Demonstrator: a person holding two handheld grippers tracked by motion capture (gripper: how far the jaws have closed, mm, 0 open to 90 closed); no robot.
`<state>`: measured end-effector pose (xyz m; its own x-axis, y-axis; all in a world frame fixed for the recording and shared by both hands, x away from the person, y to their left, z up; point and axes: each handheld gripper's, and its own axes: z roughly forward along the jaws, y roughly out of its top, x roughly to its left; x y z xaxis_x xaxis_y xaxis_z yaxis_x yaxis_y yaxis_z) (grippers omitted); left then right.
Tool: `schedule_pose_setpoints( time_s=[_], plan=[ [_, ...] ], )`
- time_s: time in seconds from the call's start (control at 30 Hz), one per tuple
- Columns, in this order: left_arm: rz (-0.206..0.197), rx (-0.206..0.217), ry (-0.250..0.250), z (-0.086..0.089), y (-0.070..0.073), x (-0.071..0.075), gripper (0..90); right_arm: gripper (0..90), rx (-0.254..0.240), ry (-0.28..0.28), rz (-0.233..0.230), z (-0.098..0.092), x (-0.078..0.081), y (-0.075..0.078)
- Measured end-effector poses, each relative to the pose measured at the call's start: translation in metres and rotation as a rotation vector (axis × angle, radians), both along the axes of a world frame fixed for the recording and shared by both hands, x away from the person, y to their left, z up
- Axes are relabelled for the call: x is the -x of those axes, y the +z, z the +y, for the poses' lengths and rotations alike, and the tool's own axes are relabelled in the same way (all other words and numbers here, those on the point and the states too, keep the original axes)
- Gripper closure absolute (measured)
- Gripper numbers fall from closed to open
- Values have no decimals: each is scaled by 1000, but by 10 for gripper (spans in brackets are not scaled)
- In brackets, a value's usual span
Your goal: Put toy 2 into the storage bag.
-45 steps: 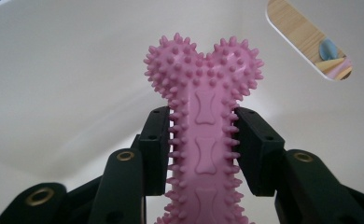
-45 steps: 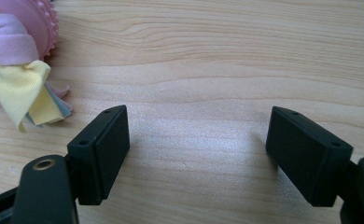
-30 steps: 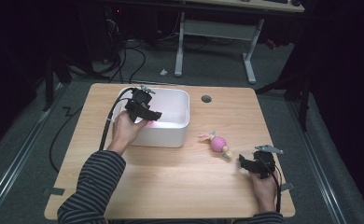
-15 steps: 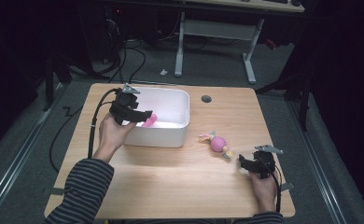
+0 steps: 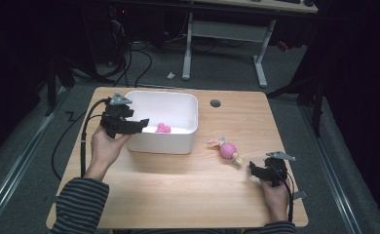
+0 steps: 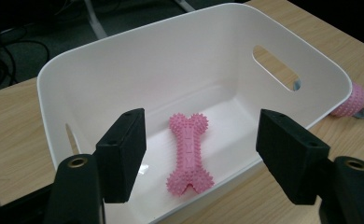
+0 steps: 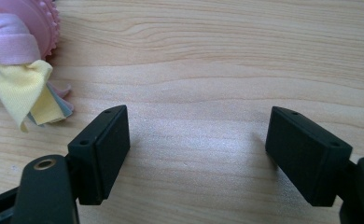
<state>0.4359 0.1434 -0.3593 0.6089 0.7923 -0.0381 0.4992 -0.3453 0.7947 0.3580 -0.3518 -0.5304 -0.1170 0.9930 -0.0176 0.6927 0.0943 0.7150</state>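
High view: my left claw sits at the bin's left rim, bone inside on the floor. My right claw is at the table's near right; bare wood lies between, ball toy just left of it.

Left gripper view: jaws have just been opening, nothing between them; bone lies flat beyond them, clear of the walls.

Right gripper view: jaws apart, empty; ball toy far left.
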Motion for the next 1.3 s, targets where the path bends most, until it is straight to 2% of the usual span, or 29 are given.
schedule_pose_setpoints(
  time_s=[0.4,0.8,1.3],
  plan=[
    [-29,29,13,15,-6,23,334,219,1,1,-1,0,0,0],
    [-30,45,31,26,-16,39,334,219,1,1,0,0,0,0],
    [-11,75,52,36,-36,55,333,219,2,4,-1,0,0,0]
  ],
)
